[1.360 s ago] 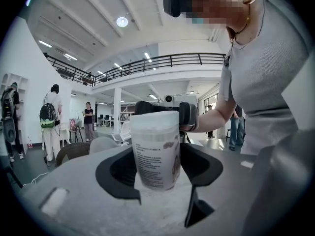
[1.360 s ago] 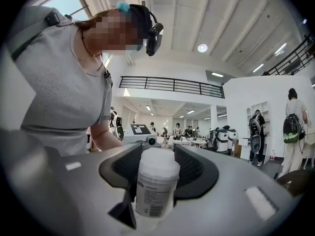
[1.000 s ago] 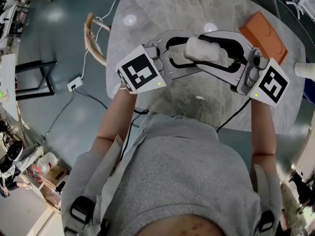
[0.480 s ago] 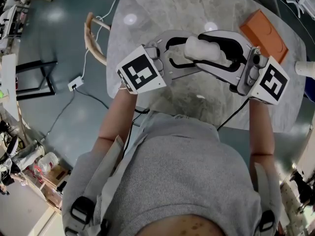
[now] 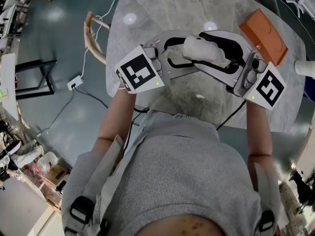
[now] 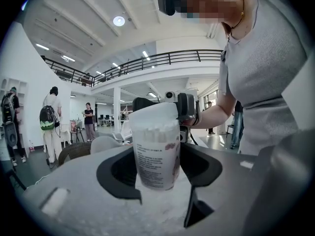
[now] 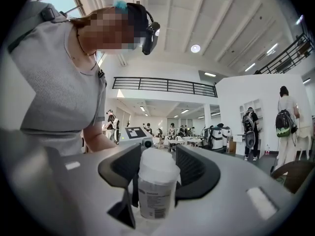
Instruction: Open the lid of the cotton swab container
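Best to keep the left gripper (image 6: 157, 181) clamped steady on the body of the cotton swab container (image 5: 202, 50), held level just above the table (image 5: 162, 14). Then re-seat the right gripper (image 7: 155, 178) squarely on the lid (image 7: 156, 163) before pulling straight off. Just been opening on the right, standing wide around the lid, apparently without pressing it.

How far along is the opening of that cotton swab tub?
Done: the left gripper is clamped on the cotton swab container, held over the table. In hand: the right gripper straddles the lid, its jaws having just been opening. Left: the lid looks seated, yet to come off.
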Demonstrator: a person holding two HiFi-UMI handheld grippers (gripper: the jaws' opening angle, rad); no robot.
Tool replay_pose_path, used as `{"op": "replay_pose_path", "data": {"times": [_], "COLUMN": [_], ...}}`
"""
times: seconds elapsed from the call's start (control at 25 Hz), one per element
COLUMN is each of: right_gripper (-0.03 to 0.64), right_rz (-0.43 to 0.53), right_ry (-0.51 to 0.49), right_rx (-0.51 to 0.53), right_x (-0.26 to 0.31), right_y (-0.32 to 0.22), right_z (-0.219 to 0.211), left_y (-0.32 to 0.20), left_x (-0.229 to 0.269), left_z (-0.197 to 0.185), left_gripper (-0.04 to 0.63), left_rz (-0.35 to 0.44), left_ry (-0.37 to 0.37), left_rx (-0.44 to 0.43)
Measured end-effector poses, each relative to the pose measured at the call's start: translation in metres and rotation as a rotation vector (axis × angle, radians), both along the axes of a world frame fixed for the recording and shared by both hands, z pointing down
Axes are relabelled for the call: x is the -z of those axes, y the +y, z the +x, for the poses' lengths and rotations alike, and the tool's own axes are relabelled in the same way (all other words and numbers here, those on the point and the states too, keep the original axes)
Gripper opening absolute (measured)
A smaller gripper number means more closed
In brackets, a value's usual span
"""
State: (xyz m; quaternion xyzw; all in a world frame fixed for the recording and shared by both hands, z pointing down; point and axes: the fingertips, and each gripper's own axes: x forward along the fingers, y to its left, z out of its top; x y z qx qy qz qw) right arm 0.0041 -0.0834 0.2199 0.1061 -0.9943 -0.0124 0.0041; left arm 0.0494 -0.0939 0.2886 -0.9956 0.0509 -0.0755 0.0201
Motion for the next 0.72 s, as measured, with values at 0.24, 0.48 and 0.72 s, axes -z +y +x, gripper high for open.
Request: {"op": "replay_pose_path", "data": {"times": [0.24,0.48,0.72], "right_gripper": [0.225,0.202,0.17], "right_rz": [0.029,0.058,0.066], "right_ry": [0.003,-0.051,-0.075], "right_rx": [-0.007,-0.044,-0.041], "right_x": [0.004,0.014,0.022], "right_y": [-0.003,-0.001,-0.001], "right_z": [-0.002,0.004,0.008], "left_y": [-0.003,0.001,0.004], "left_x": [0.004,-0.002,0.001], "left_z": [0.0,-0.001,-0.001], "left_gripper": [0.25,0.249,0.247], "left_rz": [-0.008,-0.002,-0.012], "left_ry": [0.024,-0.001,0.022], "left_rx": [0.004,0.009,0.005]}}
